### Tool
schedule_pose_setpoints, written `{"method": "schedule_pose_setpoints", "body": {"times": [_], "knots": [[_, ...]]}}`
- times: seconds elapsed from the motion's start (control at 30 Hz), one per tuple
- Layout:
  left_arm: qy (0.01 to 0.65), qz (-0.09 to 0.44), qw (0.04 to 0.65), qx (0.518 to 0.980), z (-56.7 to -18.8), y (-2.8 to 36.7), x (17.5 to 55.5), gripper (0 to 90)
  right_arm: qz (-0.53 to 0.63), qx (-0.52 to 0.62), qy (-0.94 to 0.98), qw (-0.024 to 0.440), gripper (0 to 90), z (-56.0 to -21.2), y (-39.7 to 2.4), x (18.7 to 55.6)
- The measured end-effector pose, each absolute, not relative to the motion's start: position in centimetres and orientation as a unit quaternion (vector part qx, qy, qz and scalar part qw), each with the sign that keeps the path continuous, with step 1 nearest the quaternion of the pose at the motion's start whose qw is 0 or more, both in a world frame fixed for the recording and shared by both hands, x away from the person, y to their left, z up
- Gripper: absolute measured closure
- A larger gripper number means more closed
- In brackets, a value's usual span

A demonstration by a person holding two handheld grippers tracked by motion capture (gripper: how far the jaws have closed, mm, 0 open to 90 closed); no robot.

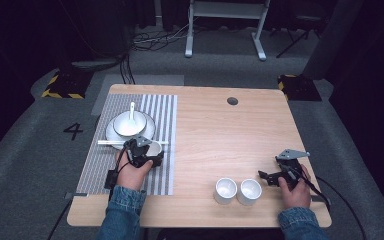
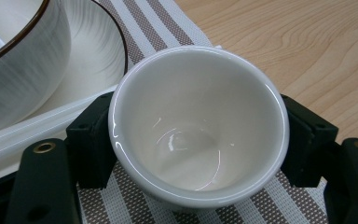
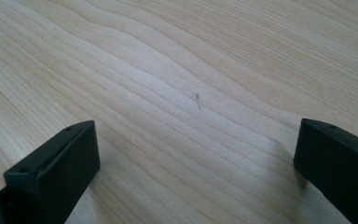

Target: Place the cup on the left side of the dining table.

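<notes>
Left claw (image 2: 198, 135) is closed on a cup (image 2: 199, 123), one black jaw pressed to each side of its wall. From the high view, that claw (image 1: 147, 152) sits over the striped mat (image 1: 157, 112), just in front of the plate (image 1: 111, 131) and bowl (image 1: 130, 124), with the cup (image 1: 154, 147) half hidden by the hand. The left claw's view supplies what the high view cannot: the cup is plain glossy white, round-rimmed, empty and upright, above the mat beside the plate's rim. A spoon (image 1: 132, 111) rests in the bowl. Right claw (image 3: 196, 154) stands wide, jaws well apart over bare wood surface (image 3: 177, 70), holding nothing. The high view places it (image 1: 269, 176) just right of two white cups (image 1: 237, 190) near the front edge.
</notes>
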State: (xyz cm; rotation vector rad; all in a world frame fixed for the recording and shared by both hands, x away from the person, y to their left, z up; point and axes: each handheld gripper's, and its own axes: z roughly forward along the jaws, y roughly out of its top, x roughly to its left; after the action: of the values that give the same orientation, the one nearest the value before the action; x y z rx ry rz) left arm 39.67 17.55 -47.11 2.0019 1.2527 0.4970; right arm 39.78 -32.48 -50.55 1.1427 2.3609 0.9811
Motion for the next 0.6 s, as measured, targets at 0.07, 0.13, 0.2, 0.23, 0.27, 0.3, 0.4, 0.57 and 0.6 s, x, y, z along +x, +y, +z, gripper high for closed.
{"method": "schedule_pose_setpoints", "body": {"times": [0.07,0.13,0.2,0.23,0.27,0.3,0.4,0.57,0.6], "knots": [[0.484,0.196,0.356,0.775,-47.1,17.5,39.6,25.1,0.345,0.402,0.831,0.17,0.4,-50.5,-32.5,39.8],[0.486,0.199,0.357,0.773,-47.0,17.6,39.6,24.3,0.345,0.402,0.831,0.17,0.4,-50.5,-32.5,39.8],[0.487,0.202,0.359,0.77,-46.9,17.6,39.5,22.5,0.345,0.402,0.831,0.17,0.4,-50.5,-32.5,39.8],[0.486,0.204,0.36,0.77,-46.8,17.7,39.5,21.8,0.345,0.402,0.831,0.17,0.4,-50.5,-32.5,39.8],[0.487,0.206,0.361,0.768,-46.7,17.7,39.4,20.5,0.345,0.402,0.831,0.17,0.4,-50.5,-32.5,39.8],[0.486,0.207,0.362,0.768,-46.6,17.7,39.3,20.5,0.345,0.402,0.831,0.17,0.4,-50.5,-32.5,39.8],[0.483,0.212,0.366,0.767,-46.2,17.8,38.9,20.3,0.345,0.402,0.831,0.17,0.4,-50.5,-32.5,39.8],[0.474,0.224,0.374,0.765,-45.4,18.1,38.0,17.3,0.345,0.402,0.831,0.17,0.4,-50.5,-32.5,39.8],[0.472,0.226,0.378,0.764,-45.2,18.1,37.8,17.1,0.345,0.402,0.831,0.17,0.4,-50.5,-32.5,39.8]]}}
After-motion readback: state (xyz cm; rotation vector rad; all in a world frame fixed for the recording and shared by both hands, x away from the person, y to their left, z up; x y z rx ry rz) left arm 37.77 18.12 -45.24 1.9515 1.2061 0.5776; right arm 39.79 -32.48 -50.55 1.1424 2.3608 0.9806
